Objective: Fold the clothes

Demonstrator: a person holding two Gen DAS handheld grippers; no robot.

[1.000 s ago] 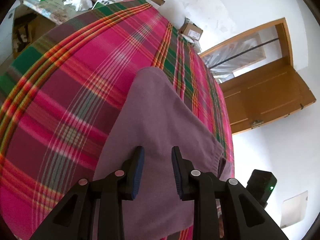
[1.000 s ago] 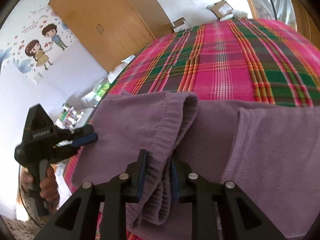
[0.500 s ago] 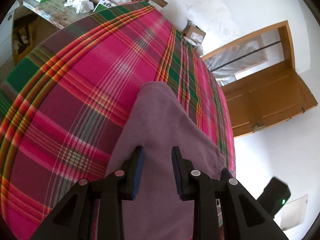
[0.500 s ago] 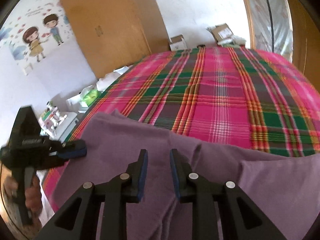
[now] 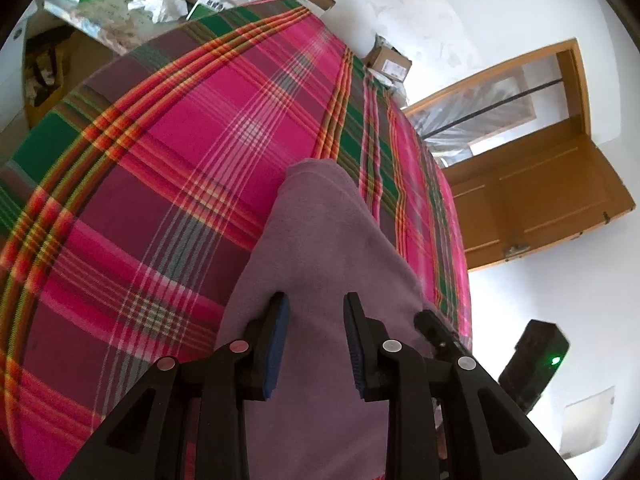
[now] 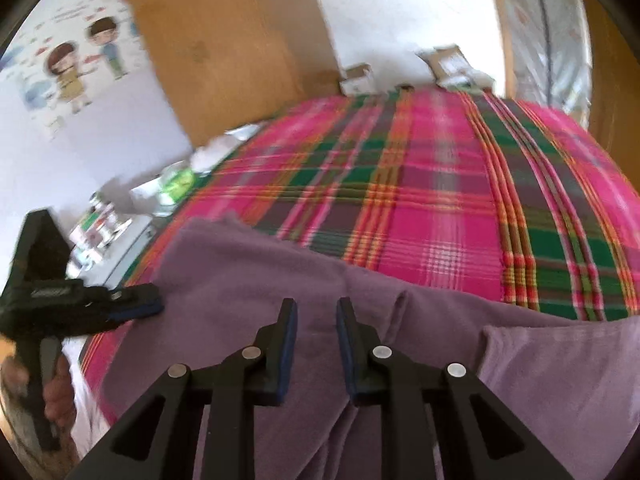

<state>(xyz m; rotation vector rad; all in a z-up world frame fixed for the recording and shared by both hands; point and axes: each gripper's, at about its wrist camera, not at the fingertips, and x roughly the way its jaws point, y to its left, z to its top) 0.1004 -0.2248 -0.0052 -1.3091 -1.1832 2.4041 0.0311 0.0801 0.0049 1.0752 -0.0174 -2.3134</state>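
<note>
The right gripper (image 6: 316, 312) hovers just over a purple garment (image 6: 248, 280). Its fingers (image 6: 289, 320) have just been closing a little, yet a narrow gap is left between them and no cloth is pinched there; the fabric lies flat beneath. The left gripper (image 5: 316, 312) is likewise parted, a moderate gap, with nothing caught between its fingers (image 5: 280, 320), only the garment's smooth surface showing below.

The purple garment, the landmark here, lies on a bed (image 5: 160, 160) covered with a pink, green and orange plaid blanket. It sits near the bed's close edge. In the right wrist view a soft ridge or fold line (image 6: 396, 312) runs just right of the fingers, and a doubled-over panel (image 6: 560, 360) lies further right on the garment. In the left wrist view the garment narrows to a rounded end (image 5: 316, 168) pointing toward the far side of the bed.

Left of the garment, off the bed's corner, a person's hand (image 6: 56, 392) holds the left gripper's handle. Beyond the bed's far side stand cardboard boxes (image 5: 390, 62), a wooden door (image 5: 540, 204) and a cluttered side surface (image 5: 120, 8) (papers and a green packet).

Judging by this, at least one fold is laid and the garment released; further folds to a compact stack appear to remain.
</note>
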